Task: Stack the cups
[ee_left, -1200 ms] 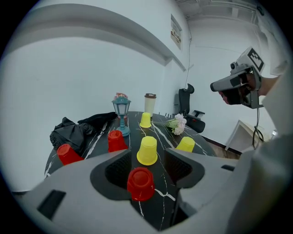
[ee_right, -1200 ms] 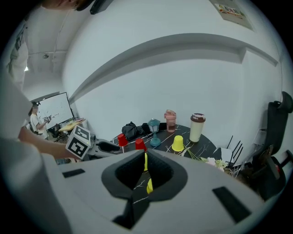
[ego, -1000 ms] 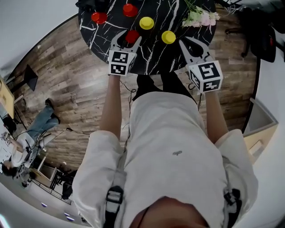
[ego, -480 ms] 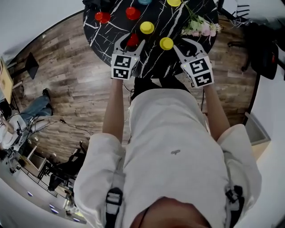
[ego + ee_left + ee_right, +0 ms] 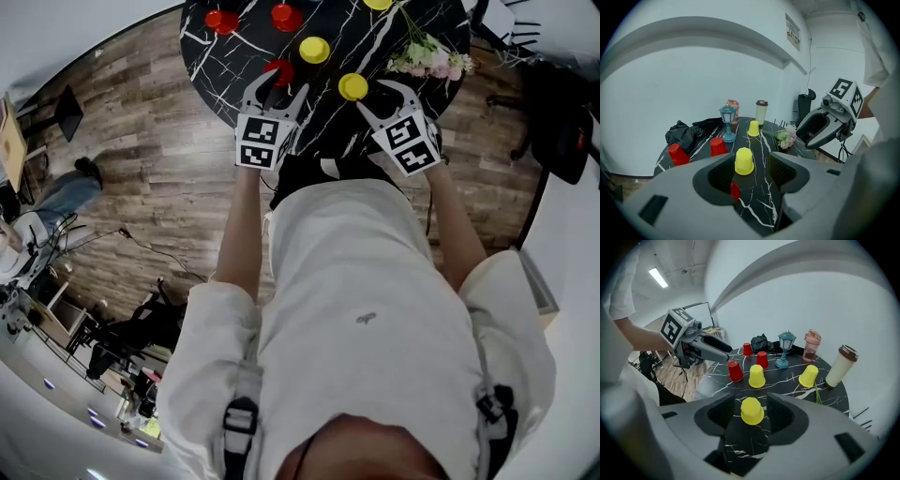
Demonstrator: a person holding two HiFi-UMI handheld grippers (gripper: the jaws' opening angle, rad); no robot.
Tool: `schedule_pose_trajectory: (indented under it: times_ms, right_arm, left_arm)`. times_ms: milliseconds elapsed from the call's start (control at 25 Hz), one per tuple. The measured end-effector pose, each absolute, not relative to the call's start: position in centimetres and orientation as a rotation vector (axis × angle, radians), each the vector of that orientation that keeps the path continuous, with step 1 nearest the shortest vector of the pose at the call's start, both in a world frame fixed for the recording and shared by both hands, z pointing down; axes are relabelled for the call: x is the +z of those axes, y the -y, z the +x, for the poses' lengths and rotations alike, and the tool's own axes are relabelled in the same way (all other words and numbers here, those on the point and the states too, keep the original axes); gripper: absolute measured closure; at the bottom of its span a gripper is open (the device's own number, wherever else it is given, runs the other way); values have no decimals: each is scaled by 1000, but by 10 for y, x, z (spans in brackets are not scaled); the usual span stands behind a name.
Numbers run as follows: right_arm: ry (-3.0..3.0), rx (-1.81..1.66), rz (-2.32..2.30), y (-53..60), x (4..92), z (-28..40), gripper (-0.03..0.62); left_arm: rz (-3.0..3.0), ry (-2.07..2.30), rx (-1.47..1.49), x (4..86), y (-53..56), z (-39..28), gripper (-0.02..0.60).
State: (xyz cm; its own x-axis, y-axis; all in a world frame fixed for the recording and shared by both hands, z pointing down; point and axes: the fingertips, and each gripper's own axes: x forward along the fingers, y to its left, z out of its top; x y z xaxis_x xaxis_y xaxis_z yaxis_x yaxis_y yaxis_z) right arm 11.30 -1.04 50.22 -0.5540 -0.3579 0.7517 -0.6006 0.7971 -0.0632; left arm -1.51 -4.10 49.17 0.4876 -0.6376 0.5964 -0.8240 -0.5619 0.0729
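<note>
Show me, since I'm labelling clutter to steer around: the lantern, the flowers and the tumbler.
lantern (image 5: 785, 348), right gripper view, on its teal body.
flowers (image 5: 433, 58), head view, on the pink blooms.
tumbler (image 5: 839, 367), right gripper view, on its cream side.

I count six plastic cups, three yellow and three red, all upside down and standing apart on the black marbled table (image 5: 783, 380), none stacked. The near yellow cup (image 5: 752, 410) and the near red cup (image 5: 735, 371) stand by my edge. The middle yellow cup (image 5: 756, 376) is mid-table, the far yellow cup (image 5: 808, 375) back right. The back red cup (image 5: 762, 360) and the left red cup (image 5: 747, 349) stand toward the far left edge.
</note>
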Motion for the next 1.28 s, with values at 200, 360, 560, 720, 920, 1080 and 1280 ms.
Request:
schedule_pose_trajectory:
  times_ms: [200,360,560,720,920,1080,1280]
  right_arm:
    - [2217,375,653,12,514,106,374]
    - [2201,362,616,10,526,102,361]
    - [2170,323,582,8,538,95,353]
    - [2136,299,580,9,549,96,350]
    - [2097,290,576,9,562,96,345]
    - [2058,275,554,7,572,94,345]
    - [2036,271,547,7,580,92,350]
  left_arm:
    - [2354,1248,735,493,30,-18,367]
    - [2330,1259,725,494,22,-19,367]
    - [2313,1260,710,498,17,-25,368]
    - [2312,1249,697,501,16,-27,367]
    - [2324,1242,696,499,19,-33,367]
    - [2323,1238,706,499,18,-37,367]
    - [2311,1243,707,501,14,-39,367]
